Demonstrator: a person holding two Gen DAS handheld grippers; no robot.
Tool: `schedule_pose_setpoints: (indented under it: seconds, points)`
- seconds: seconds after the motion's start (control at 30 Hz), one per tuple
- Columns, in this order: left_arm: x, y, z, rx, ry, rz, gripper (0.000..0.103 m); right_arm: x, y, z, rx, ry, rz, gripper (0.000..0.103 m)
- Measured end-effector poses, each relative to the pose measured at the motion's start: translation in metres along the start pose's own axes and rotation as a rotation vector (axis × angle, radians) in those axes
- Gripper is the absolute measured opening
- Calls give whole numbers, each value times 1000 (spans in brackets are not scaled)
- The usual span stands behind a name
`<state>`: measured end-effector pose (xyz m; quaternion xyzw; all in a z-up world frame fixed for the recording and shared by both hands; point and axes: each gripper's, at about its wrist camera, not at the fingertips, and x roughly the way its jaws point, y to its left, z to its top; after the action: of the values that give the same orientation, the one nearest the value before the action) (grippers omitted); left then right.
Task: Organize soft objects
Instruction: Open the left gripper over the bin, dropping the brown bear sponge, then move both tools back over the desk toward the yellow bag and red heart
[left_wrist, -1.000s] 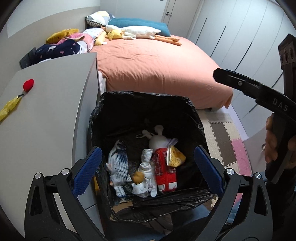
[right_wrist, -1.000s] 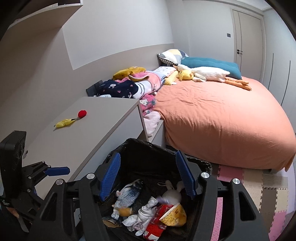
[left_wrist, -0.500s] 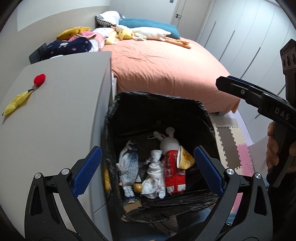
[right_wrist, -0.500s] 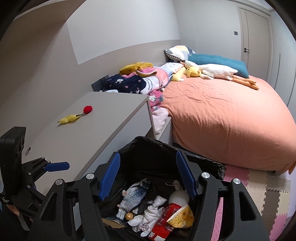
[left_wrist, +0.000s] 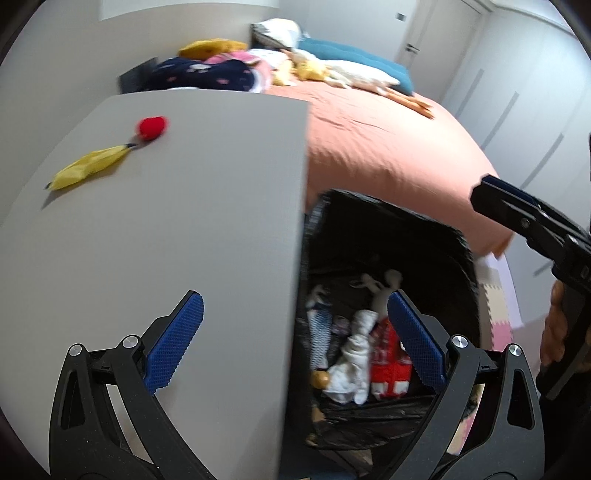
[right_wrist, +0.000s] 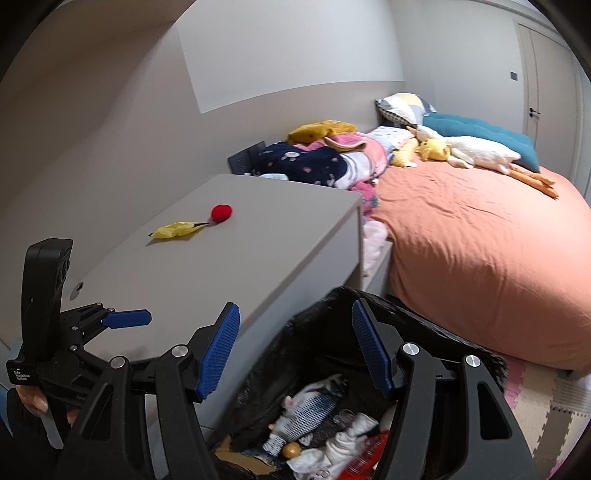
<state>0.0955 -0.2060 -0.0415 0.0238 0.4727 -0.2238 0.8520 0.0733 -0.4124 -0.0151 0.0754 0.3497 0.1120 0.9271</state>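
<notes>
A: Your left gripper has its two blue pads spread wide with nothing between them. It hangs over the near corner of the grey cabinet, half above the black-lined bin that stands against the cabinet's right side.

B: And your right gripper?

A: Also spread and empty, over the bin's rim just right of the cabinet. You have one hand showing on its handle.

B: What is left on the cabinet?

A: One soft toy: a red ball joined to a yellow tail, lying alone toward the cabinet's far left, well apart from both of your grippers.

B: And in the bin?

A: Beside the cabinet, the bin holds one striped plush fish, one white cloth toy, one red checked piece and one pale rabbit-like toy. More may lie beneath; I cannot tell.

B: Beyond the cabinet?

A: One bed with an orange cover, carrying one long white goose plush.
</notes>
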Motion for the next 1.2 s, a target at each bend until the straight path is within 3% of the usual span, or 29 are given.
schedule_pose_setpoints:
  seconds: [0.27,1.2]
  points:
    - [-3,59,14,-195,-31,97,96,38,27,19,-38,24,50,64]
    - [27,217,86,-571,-89,231,96,172,80,90,-134,117,138,64]
